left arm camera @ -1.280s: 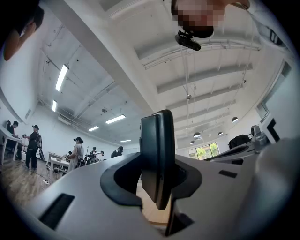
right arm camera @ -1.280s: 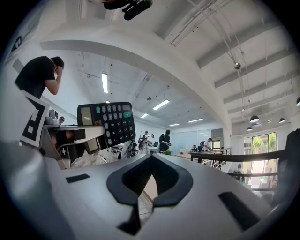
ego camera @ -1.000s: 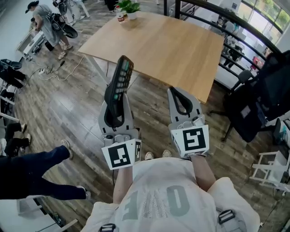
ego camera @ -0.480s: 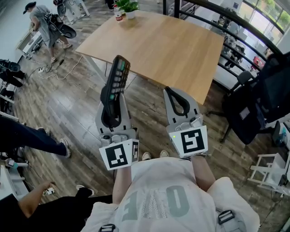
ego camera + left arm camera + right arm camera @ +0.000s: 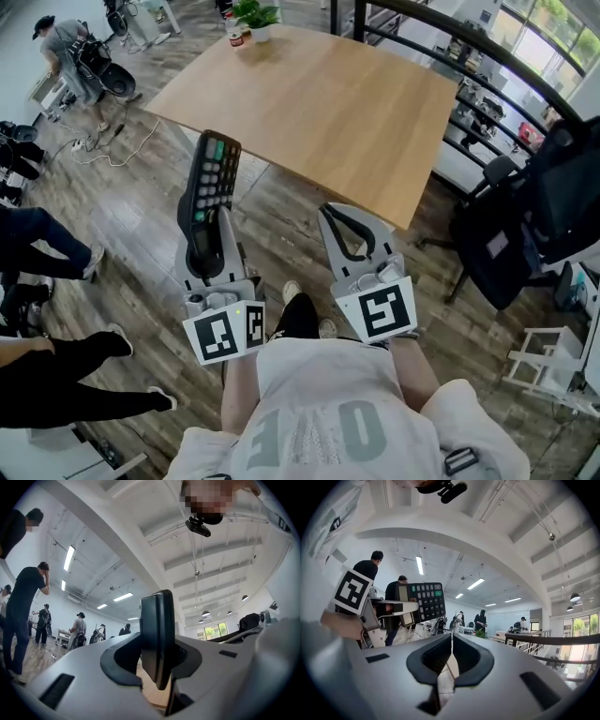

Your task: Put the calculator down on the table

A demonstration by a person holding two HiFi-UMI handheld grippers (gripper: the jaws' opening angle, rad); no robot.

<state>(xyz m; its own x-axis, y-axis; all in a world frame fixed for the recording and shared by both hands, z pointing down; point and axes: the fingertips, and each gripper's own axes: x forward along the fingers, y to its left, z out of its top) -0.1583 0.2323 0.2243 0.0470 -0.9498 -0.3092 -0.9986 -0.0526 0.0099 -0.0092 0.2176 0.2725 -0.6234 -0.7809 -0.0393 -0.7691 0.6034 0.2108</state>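
Left gripper (image 5: pixel 208 230) is clamped on the lower end of a dark calculator (image 5: pixel 214 173), its jaws part-open around the thin body, which stands edge-on between them in the left gripper view. The calculator sticks out past the jaw tips, keys and green buttons facing up and to the right. It hangs over the wooden floor (image 5: pixel 141 225), just short of the near edge of the wooden table (image 5: pixel 328 103). Right gripper (image 5: pixel 335 212) hovers beside it, jaws closed together on nothing. A potted plant (image 5: pixel 253 14) stands at the table's far corner.
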